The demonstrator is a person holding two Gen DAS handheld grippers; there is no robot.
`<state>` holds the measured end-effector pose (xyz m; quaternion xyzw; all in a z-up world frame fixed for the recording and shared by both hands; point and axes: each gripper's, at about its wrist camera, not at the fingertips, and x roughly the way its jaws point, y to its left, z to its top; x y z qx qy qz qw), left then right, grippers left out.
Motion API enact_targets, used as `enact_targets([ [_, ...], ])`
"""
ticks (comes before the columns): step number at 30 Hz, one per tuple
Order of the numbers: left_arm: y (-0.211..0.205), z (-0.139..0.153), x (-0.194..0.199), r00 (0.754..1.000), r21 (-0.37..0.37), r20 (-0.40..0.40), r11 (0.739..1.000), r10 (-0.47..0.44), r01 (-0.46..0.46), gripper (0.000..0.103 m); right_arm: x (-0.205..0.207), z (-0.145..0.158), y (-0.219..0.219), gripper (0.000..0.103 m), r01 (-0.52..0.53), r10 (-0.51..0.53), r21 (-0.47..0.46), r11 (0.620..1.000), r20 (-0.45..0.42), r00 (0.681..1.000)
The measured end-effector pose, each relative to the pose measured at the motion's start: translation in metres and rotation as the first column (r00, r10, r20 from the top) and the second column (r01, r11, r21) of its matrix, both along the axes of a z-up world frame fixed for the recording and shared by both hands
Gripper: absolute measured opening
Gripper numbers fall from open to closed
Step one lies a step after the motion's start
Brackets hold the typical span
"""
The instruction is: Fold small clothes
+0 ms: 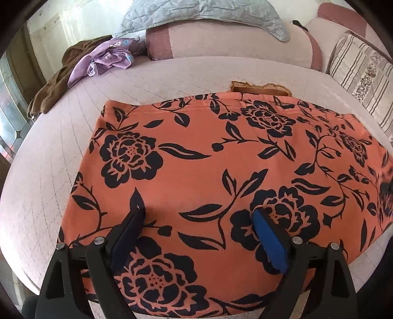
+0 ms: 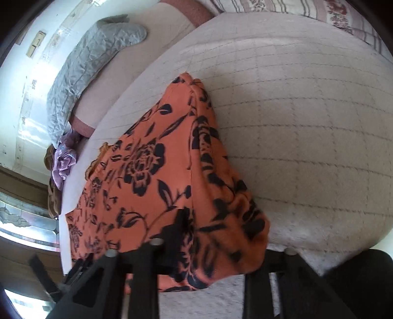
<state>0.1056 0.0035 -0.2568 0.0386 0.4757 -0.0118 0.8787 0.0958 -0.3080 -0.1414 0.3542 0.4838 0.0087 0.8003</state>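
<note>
Garment: orange black-flowered cloth (image 1: 208, 171) spread on quilted pale bed cover (image 1: 49, 152).
Left gripper (image 1: 199, 220): fingers wide apart, over the cloth.
Right gripper (image 2: 216, 235): cloth draped across it; finger state cannot be told.
Surroundings: purple floral fabric (image 1: 108, 56) on brown garment (image 1: 54, 81), grey quilted pillow (image 1: 203, 14), striped cushion (image 1: 361, 71), tan knit piece (image 1: 260, 88) behind the cloth.

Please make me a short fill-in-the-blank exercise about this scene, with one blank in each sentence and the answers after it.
1. The orange garment is printed with black ____.
2. The left tongs stand ____ over that garment, gripping nothing.
3. The crumpled purple cloth lies on a ____ garment at the bed's far edge.
4. One pad of the left tongs is coloured ____.

Answers: flowers; open; brown; blue
</note>
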Motion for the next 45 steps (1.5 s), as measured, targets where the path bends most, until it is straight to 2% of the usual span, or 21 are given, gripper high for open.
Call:
enact_targets([
  [2,0.014,0.009,0.001,1.0,-0.072,-0.011,0.997,0.003,-0.004,0.09,0.007,0.031,0.016,0.018,-0.028,0.034,-0.09,0.996,0.059,0.998],
  [4,0.042,0.03,-0.007,0.996,-0.158,0.038,0.985,0.075,-0.068,0.09,0.013,0.075,0.043,0.017,-0.072,0.099,-0.171,0.983,0.158,0.982],
  [7,0.087,0.056,-0.029,0.976,-0.245,0.111,0.957,0.185,-0.154,0.09,0.02,0.139,0.106,0.016,-0.161,0.243,-0.276,0.948,0.295,0.924],
  [9,0.114,0.061,-0.042,0.961,-0.282,0.11,0.935,0.253,-0.214,0.09,0.017,0.163,0.161,0.016,-0.241,0.367,-0.355,0.903,0.348,0.863],
  [11,0.137,0.057,-0.051,0.949,-0.34,0.073,0.902,0.305,-0.264,0.09,0.015,0.16,0.207,0.016,-0.334,0.471,-0.387,0.86,0.345,0.812],
  [12,0.142,0.055,-0.055,0.945,-0.368,0.054,0.886,0.322,-0.281,0.09,0.016,0.146,0.232,0.016,-0.397,0.519,-0.375,0.838,0.319,0.793],
  [16,0.149,0.051,-0.048,0.959,-0.5,-0.018,0.828,0.282,-0.253,0.09,0.03,0.054,0.283,0.017,-0.58,0.619,-0.251,0.775,0.121,0.776],
  [17,0.146,0.052,-0.041,0.97,-0.537,-0.023,0.815,0.242,-0.216,0.09,0.028,0.043,0.287,0.017,-0.594,0.631,-0.243,0.767,0.12,0.766],
  [19,0.134,0.052,-0.028,0.981,-0.57,-0.029,0.803,0.193,-0.174,0.09,0.019,0.056,0.287,0.02,-0.576,0.639,-0.303,0.759,0.18,0.748],
  [23,0.104,0.046,0.012,0.993,-0.613,-0.092,0.782,0.077,-0.117,0.09,0.022,0.054,0.277,0.025,-0.607,0.648,-0.233,0.76,0.194,0.737],
  [27,0.076,0.026,0.038,0.977,-0.603,-0.213,0.79,-0.03,-0.107,0.09,0.012,0.048,0.264,0.025,-0.596,0.622,-0.178,0.783,0.242,0.745],
  [29,0.068,0.019,0.043,0.965,-0.592,-0.26,0.796,-0.042,-0.125,0.09,0.005,0.049,0.259,0.025,-0.594,0.614,-0.159,0.789,0.257,0.746],
  [33,0.059,0.017,0.046,0.964,-0.587,-0.26,0.802,-0.055,-0.112,0.087,-0.015,0.054,0.244,0.026,-0.596,0.611,-0.15,0.789,0.293,0.735],
  [34,0.057,0.017,0.046,0.963,-0.589,-0.263,0.801,-0.062,-0.109,0.081,-0.022,0.055,0.238,0.027,-0.593,0.607,-0.15,0.791,0.302,0.735],
  [36,0.05,0.012,0.052,0.954,-0.566,-0.291,0.816,-0.068,-0.114,0.044,-0.032,0.054,0.223,0.027,-0.585,0.597,-0.14,0.799,0.31,0.74],
  [37,0.047,0.009,0.054,0.95,-0.532,-0.308,0.838,-0.057,-0.122,0.038,-0.034,0.055,0.217,0.027,-0.579,0.588,-0.129,0.805,0.311,0.747],
  [38,0.045,0.008,0.059,0.95,-0.528,-0.306,0.841,-0.058,-0.118,0.032,-0.038,0.052,0.21,0.027,-0.57,0.575,-0.118,0.813,0.31,0.757],
  [40,0.045,0.013,0.058,0.957,-0.534,-0.286,0.838,-0.057,-0.11,0.022,-0.04,0.047,0.198,0.027,-0.551,0.552,-0.099,0.829,0.309,0.775],
  [41,0.043,0.024,0.055,0.966,-0.513,-0.253,0.853,-0.046,-0.094,0.02,-0.041,0.046,0.195,0.027,-0.545,0.544,-0.091,0.833,0.309,0.78],
  [43,0.033,0.058,0.043,0.99,-0.445,-0.129,0.895,-0.048,-0.014,0.019,-0.043,0.044,0.187,0.027,-0.532,0.527,-0.075,0.843,0.305,0.793],
  [45,0.024,0.099,0.017,0.999,-0.373,0.031,0.927,-0.043,0.051,0.018,-0.041,0.046,0.189,0.027,-0.524,0.519,-0.073,0.849,0.306,0.798],
])
